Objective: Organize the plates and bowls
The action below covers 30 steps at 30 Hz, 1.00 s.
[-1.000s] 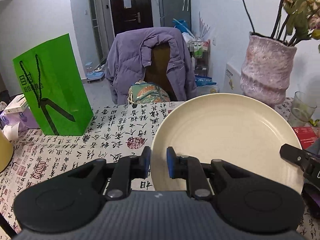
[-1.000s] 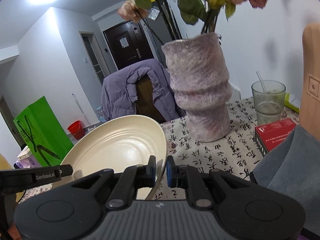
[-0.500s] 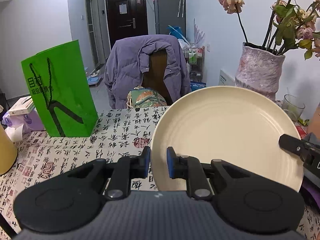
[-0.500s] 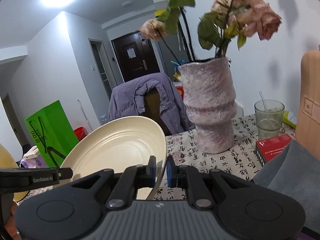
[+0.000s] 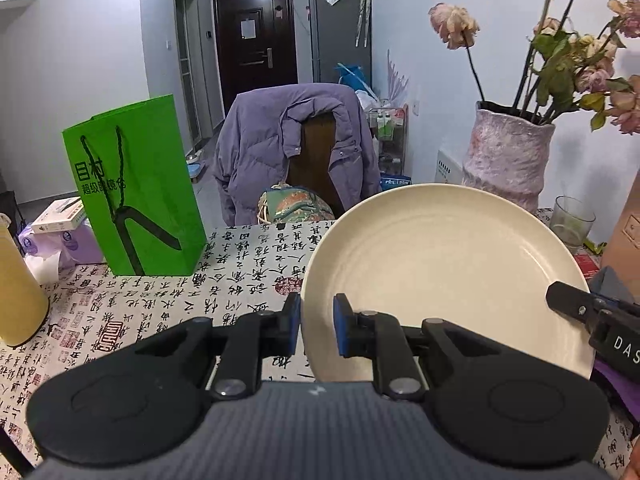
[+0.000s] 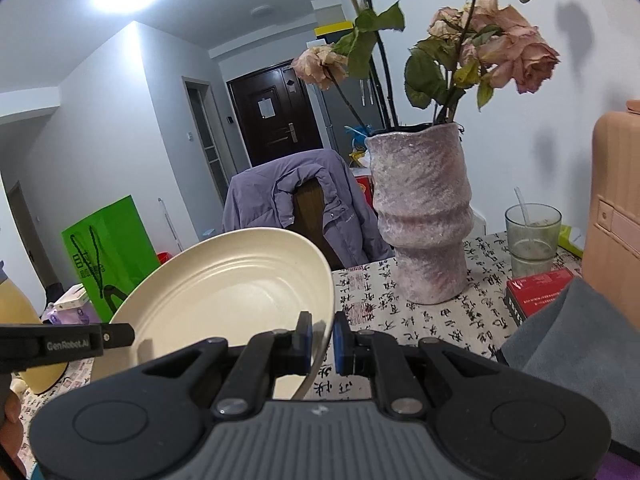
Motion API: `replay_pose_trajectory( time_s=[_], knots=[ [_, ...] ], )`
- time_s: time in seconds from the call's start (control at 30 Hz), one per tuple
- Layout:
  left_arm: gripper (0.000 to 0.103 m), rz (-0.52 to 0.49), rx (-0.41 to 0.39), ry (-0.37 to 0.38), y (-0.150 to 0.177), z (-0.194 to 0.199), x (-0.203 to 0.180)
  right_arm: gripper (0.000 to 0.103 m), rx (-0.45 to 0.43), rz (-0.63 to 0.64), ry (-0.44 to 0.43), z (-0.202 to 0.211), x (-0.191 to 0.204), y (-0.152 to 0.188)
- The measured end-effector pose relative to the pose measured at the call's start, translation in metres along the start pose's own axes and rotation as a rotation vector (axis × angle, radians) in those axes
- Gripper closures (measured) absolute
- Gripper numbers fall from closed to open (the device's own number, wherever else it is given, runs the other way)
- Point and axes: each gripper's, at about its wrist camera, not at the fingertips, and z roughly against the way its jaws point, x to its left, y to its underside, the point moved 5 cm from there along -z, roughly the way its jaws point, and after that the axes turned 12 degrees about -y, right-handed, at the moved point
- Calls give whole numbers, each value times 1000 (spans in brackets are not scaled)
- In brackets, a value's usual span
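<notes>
Left wrist view shows the left gripper (image 5: pixel 316 330) pinching the near left rim of a cream plate (image 5: pixel 444 276), its blue-padded fingers (image 5: pixel 341 330) pressed on either side of the edge. The plate is lifted clear of the table (image 5: pixel 224 280) and tilted, its inner face turned toward this camera. At the plate's right edge the dark tip of the right gripper (image 5: pixel 576 306) reaches in and touches the rim. From the right wrist view, the right gripper (image 6: pixel 322 338) is likewise clamped on the plate (image 6: pixel 224 292), the thin rim running between its two pads (the left gripper's finger, labelled in white, shows at the far left of that picture). Behind the plate stand a green paper bag (image 5: pixel 136 192) on the calligraphy-print tablecloth and a rough pink vase (image 6: pixel 420 216) with wilted roses, a glass (image 6: pixel 532 236) and a red box (image 6: pixel 536 290) just beside it.
</notes>
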Motion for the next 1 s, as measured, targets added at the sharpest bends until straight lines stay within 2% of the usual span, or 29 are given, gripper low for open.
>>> replay_pose_trajectory(
  time_s=[0.43,1.0],
  knots=[
    [86,-3,-33,15,15,53,-2,92,-28,-16,11,56,9,9],
    [86,8,-71,29,40,115,29,92,-58,-4,7,114,47,23]
  ],
)
